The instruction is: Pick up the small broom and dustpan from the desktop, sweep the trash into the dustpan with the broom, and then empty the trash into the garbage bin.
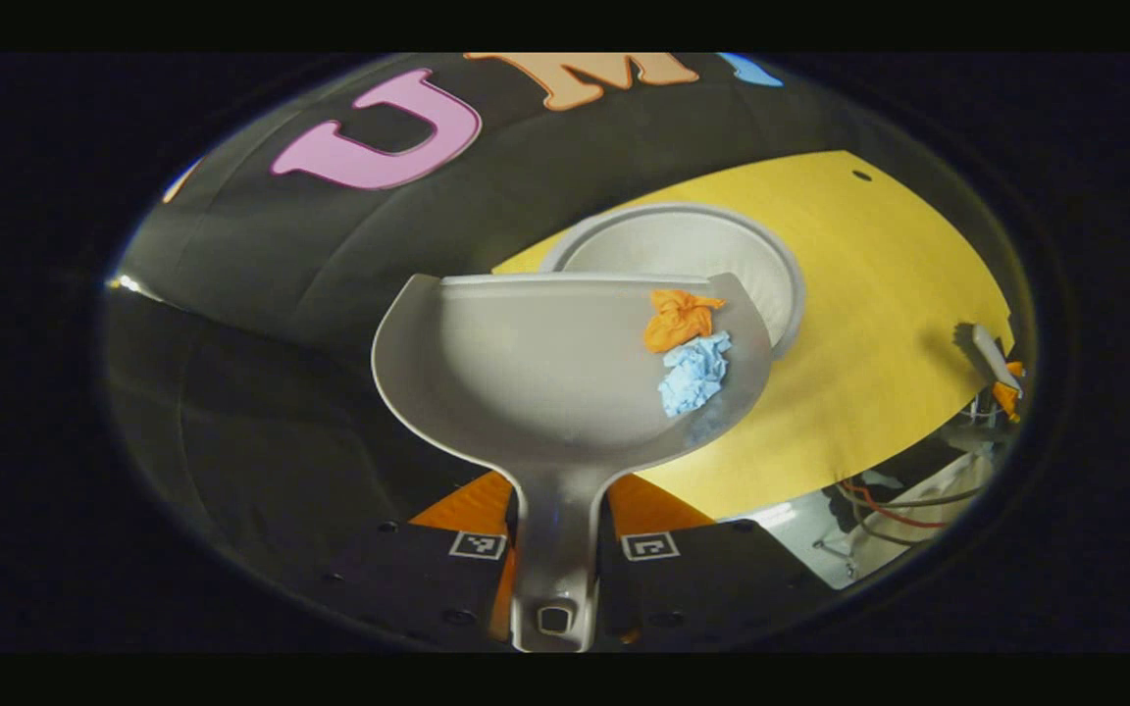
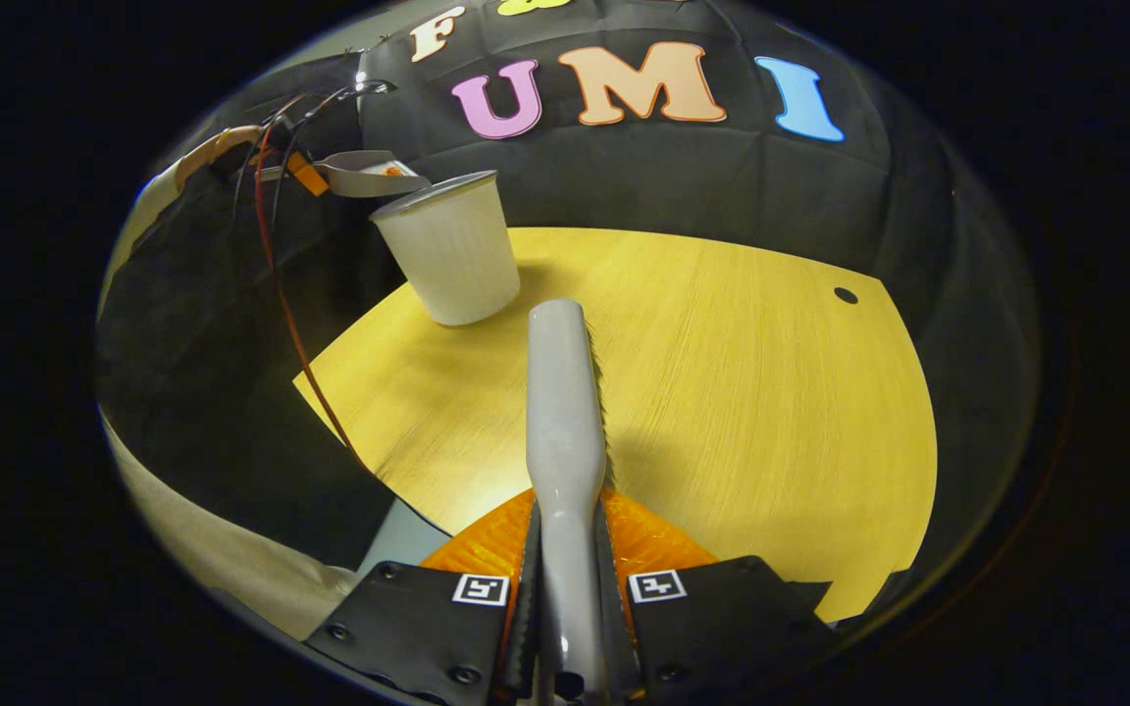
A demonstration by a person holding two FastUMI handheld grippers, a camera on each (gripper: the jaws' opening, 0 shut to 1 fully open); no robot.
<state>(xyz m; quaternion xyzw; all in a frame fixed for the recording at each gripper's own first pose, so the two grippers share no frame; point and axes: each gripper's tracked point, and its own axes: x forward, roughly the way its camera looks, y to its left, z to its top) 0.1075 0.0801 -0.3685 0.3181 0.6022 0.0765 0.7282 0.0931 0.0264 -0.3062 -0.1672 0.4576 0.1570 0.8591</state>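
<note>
Two crumpled paper scraps, orange (image 1: 679,319) and blue (image 1: 694,373), already swept into grey plastic dustpan (image 1: 565,378) clamped in left gripper (image 1: 557,549) beside white bin (image 1: 693,257), grey-handled broom (image 2: 563,392) pinched in right gripper (image 2: 567,588), dumping still left.

The dustpan (image 1: 545,378) is pale grey. At its three o'clock edge sit an orange paper wad (image 1: 678,319) and a light blue wad (image 1: 694,373). The garbage bin (image 2: 449,250) is white with fine ribbing. The desktop (image 2: 751,392) is yellow wood grain. The broom (image 2: 563,412) is grey. Both grippers' fingers (image 2: 658,544) are orange, their black housings bearing black-and-white square markers (image 2: 656,585).
</note>
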